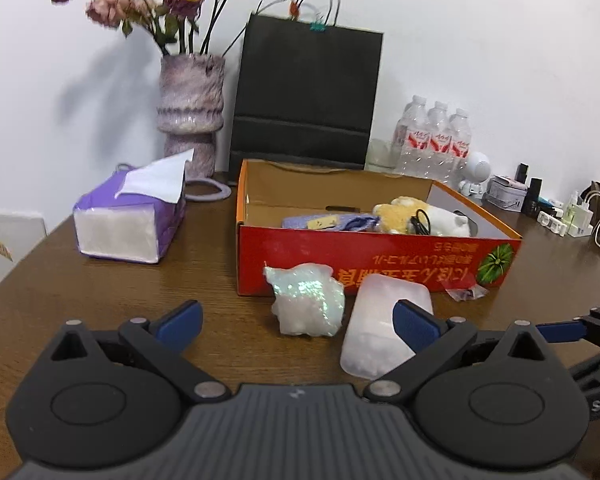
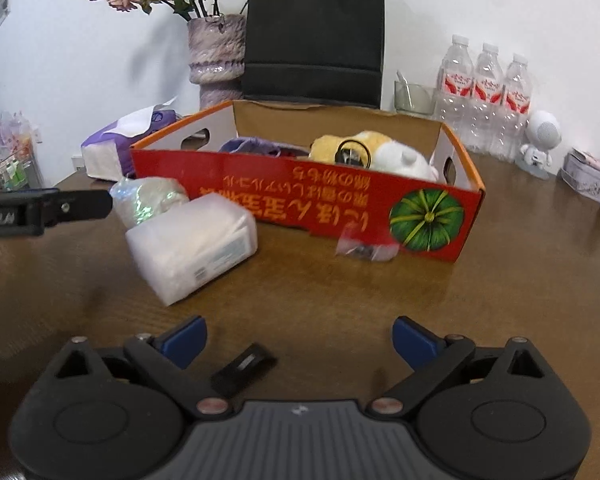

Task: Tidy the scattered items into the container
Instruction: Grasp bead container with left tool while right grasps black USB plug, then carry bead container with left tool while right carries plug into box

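Left wrist view first: we see our left gripper [image 1: 298,322] with its blue pads spread wide and nothing pressed between them. At twelve o'clock from it, on the brown table [image 1: 100,300], lies an iridescent crinkled packet [image 1: 306,302], and at about one o'clock a white translucent pack [image 1: 384,328], whose near right corner sits behind the right pad; we cannot tell whether they touch. Beyond both stands the red cardboard box [image 1: 380,260], the packet just in front of its near wall. Inside the box we make out a yellow and white plush toy [image 1: 424,216] with a black cable on it, and a purple item [image 1: 328,222] to its nine o'clock. A small clear bag [image 1: 466,292] lies against the box's near wall at two o'clock. A purple tissue pack [image 1: 128,220] sits at ten o'clock, well apart from the box, with a vase [image 1: 190,112] of dried flowers and a black paper bag [image 1: 306,96] behind.

From the right wrist view, our right gripper [image 2: 300,340] is likewise released, jaws wide and holding nothing. A small black object [image 2: 244,368] lies on the table just by its left finger. The white pack is at eleven o'clock, the clear bag at twelve, the box behind them. Water bottles [image 2: 486,92] stand at two o'clock.
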A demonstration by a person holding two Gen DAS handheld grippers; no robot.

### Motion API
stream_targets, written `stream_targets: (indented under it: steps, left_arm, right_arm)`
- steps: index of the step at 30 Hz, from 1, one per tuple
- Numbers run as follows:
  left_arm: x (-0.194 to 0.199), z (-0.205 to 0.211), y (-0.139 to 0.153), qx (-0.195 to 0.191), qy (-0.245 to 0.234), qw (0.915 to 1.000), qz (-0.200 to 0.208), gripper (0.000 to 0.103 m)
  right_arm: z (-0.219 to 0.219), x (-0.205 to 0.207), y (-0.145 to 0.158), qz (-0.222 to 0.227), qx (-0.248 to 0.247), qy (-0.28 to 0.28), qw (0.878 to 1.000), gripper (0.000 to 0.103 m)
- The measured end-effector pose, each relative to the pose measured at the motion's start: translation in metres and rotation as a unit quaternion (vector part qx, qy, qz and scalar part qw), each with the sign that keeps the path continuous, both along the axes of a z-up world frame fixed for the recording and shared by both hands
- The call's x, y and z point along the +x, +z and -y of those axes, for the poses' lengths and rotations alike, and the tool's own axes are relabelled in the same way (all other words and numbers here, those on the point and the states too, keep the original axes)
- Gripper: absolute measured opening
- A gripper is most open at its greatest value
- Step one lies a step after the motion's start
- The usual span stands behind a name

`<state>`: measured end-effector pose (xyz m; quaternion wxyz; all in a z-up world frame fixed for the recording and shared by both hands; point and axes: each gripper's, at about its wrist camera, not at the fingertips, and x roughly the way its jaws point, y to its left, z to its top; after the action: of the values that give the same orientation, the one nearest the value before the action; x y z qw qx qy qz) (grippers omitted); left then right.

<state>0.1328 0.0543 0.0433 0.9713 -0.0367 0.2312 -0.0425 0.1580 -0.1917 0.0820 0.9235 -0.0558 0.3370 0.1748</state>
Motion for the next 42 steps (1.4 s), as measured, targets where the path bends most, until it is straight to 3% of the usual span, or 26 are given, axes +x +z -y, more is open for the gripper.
stream_targets:
  steps: [3, 11, 15, 23, 29, 33, 37, 42]
  left_arm:
    - [-0.010, 0.008, -0.001, 0.018, 0.004, 0.9998, 0.010, 0.103]
    - [-0.019, 0.020, -0.008, 0.014, 0.003, 0.9999, 0.005, 0.103]
    - [-0.011, 0.028, -0.012, 0.014, 0.001, 0.9999, -0.009, 0.103]
    - [0.017, 0.048, -0.018, 0.011, -0.001, 0.9994, -0.034, 0.103]
    - [0.036, 0.073, -0.024, 0.035, -0.014, 0.9982, -0.046, 0.103]
    - [0.046, 0.085, -0.029, 0.045, 0.005, 0.9973, -0.058, 0.100]
    - [0.055, 0.088, -0.033, 0.035, 0.011, 0.9961, -0.081, 0.079]
    - [0.052, 0.085, -0.035, 0.018, 0.016, 0.9962, -0.084, 0.070]
  right_arm:
    - [-0.008, -0.005, -0.002, -0.005, 0.001, -0.012, 1.000, 0.082]
    - [-0.020, -0.019, -0.006, -0.010, 0.003, -0.009, 1.000, 0.056]
    - [-0.018, -0.020, -0.005, -0.006, 0.012, -0.005, 1.000, 0.013]
    - [-0.001, -0.017, -0.004, -0.009, 0.030, -0.014, 0.999, 0.012]
    - [0.023, -0.009, -0.004, -0.012, 0.043, -0.043, 0.998, 0.012]
    - [0.029, -0.005, -0.005, -0.008, 0.041, -0.040, 0.998, 0.012]
    - [0.033, -0.001, -0.005, -0.007, 0.046, -0.034, 0.998, 0.012]
    - [0.038, 0.003, -0.005, -0.008, 0.059, -0.031, 0.998, 0.012]
